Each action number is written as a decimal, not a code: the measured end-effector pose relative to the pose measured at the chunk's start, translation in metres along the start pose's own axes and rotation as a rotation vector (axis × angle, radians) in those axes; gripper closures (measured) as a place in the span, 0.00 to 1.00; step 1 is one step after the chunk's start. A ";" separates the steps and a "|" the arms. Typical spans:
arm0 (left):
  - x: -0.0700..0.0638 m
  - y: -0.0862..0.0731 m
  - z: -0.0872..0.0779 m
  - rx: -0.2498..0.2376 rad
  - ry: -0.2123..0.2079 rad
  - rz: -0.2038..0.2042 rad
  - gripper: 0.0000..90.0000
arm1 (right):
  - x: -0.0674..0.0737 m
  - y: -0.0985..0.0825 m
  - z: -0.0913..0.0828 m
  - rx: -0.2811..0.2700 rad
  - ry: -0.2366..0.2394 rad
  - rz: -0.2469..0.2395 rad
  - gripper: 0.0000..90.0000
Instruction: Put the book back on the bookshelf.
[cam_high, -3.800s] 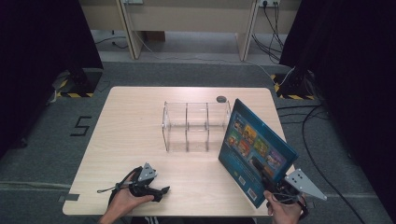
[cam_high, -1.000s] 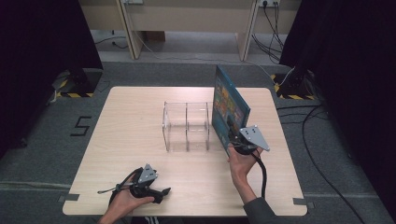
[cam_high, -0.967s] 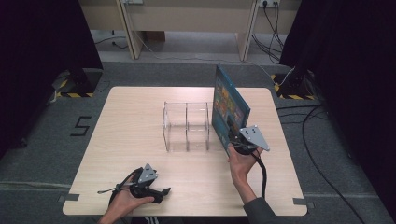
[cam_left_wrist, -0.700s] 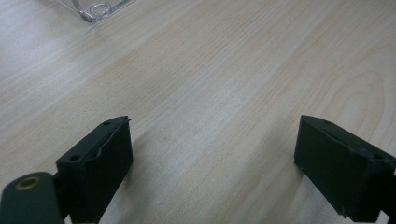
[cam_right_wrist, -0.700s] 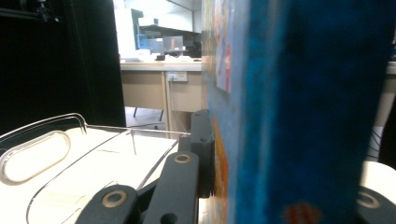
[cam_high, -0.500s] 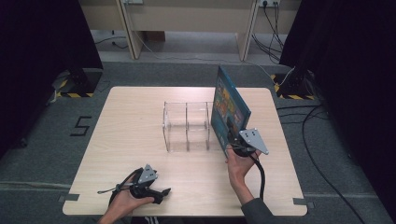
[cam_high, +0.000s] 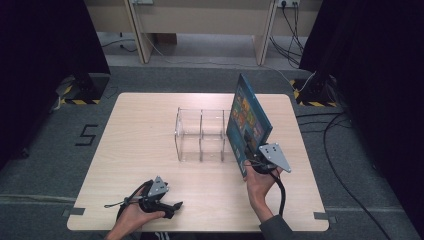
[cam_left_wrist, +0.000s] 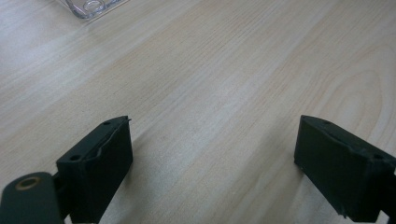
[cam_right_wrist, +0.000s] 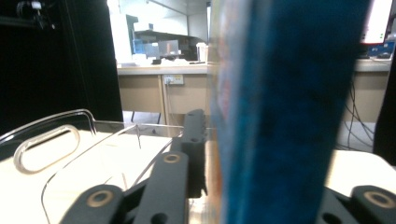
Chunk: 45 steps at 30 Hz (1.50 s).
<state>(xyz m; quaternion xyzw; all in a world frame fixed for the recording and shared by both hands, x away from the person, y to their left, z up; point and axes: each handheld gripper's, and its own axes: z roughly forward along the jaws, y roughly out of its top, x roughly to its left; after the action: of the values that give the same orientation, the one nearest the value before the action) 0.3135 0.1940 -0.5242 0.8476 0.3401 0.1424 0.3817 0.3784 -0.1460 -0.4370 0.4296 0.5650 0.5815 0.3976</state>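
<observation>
At the near left of the pale wooden table (cam_high: 150, 130), the left gripper (cam_high: 159, 199) rests low in the person's hand, its jaws wide apart with bare wood between them. It has no part in this step and is best left there.

In the middle stands the clear acrylic divided rack (cam_high: 200, 134), its compartments empty.

At the rack's right end, the large blue picture book (cam_high: 246, 122) stands on its lower edge, leaning against or just beside the end wall; which side of that wall it sits on I cannot tell. The right gripper (cam_high: 252, 161) has the book's near lower edge between its jaws, which have just been opening; its own view shows a sliver of gap beside the left pad, so the clamp looks released.

To finish well, open fully before pulling back, then draw straight towards the person, since any sideways drag could tip the tall book.
</observation>
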 end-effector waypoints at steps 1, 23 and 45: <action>0.000 0.000 0.000 0.000 0.000 0.000 0.11 | 0.000 0.000 -0.002 0.003 -0.001 -0.002 0.82; 0.000 0.000 0.000 0.001 -0.002 -0.001 0.11 | -0.001 -0.010 -0.035 0.119 0.070 -0.033 0.66; 0.000 -0.001 -0.001 -0.001 -0.006 0.006 0.11 | -0.018 -0.015 -0.052 0.160 0.095 -0.004 0.58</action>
<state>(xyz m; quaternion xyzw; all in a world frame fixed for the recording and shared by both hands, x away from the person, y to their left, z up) 0.3127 0.1949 -0.5245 0.8489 0.3365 0.1412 0.3825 0.3343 -0.1787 -0.4527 0.4308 0.6289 0.5532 0.3360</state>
